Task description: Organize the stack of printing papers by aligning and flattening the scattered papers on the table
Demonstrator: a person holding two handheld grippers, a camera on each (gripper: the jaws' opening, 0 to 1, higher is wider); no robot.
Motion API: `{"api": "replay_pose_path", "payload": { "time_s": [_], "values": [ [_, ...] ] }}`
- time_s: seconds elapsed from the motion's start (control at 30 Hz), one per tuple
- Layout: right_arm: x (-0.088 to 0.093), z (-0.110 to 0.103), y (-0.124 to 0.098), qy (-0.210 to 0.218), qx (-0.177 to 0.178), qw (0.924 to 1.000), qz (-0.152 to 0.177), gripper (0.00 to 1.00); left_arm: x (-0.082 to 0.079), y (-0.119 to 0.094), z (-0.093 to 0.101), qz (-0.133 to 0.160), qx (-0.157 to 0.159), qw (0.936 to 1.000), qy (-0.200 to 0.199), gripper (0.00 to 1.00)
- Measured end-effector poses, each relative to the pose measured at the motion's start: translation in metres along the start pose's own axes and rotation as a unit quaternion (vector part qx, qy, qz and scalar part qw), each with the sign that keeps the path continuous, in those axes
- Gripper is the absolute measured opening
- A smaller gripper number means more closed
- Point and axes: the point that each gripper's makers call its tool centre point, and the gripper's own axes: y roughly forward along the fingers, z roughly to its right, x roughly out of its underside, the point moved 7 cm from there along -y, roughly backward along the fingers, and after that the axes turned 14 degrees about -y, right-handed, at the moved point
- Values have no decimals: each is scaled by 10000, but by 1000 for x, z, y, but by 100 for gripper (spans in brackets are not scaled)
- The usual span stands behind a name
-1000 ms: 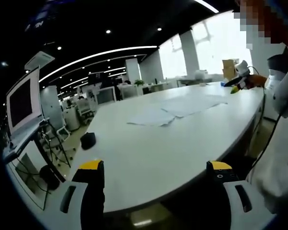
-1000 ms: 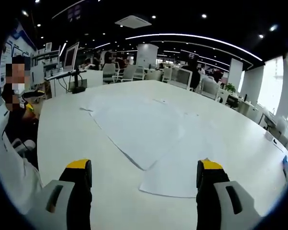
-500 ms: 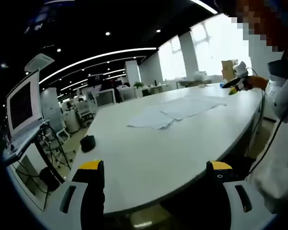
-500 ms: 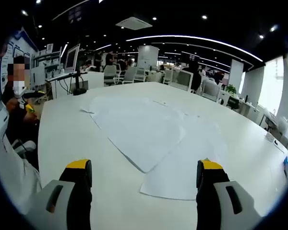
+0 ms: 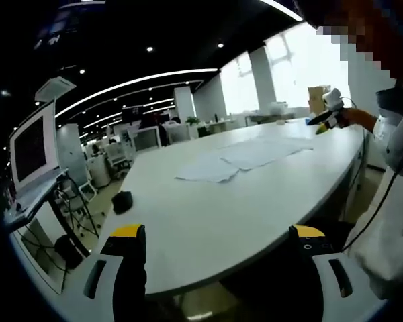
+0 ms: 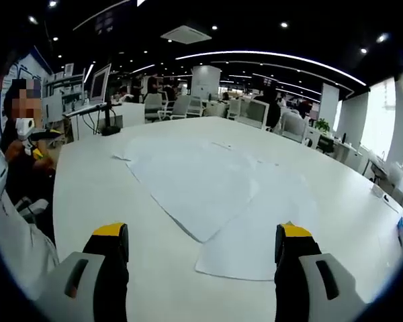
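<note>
Left claw (image 5: 215, 245): released, jaws wide apart with nothing between them, held off the near edge of the bench (image 5: 208, 221).
Black object (image 5: 122, 199): lies on the bench near its left edge in the left gripper view, well apart from the papers.
Papers (image 6: 218, 194): several white sheets lie scattered and overlapping on the bench, fanned at different angles, not squared into a stack; in the left gripper view they lie toward the far side of the bench (image 5: 238, 157).
Right claw (image 6: 201, 251): released, jaws spread, nothing gripped, above the bench just short of the papers' nearest corner.
Monitor (image 6: 97, 80): stands beyond the bench's far left corner.
</note>
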Motion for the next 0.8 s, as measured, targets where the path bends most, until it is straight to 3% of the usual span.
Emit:
{"api": "replay_pose_path", "payload": {
  "time_s": [0.6, 0.8],
  "values": [
    [-4, 2, -9, 45, 3, 9998, 177, 85, -12, -31, 21, 296, -27, 9994, 185, 89],
    [-2, 5, -8, 167, 87, 9997, 128, 85, -11, -46, 16, 394, -82, 9990, 178, 89]
  ]
}}
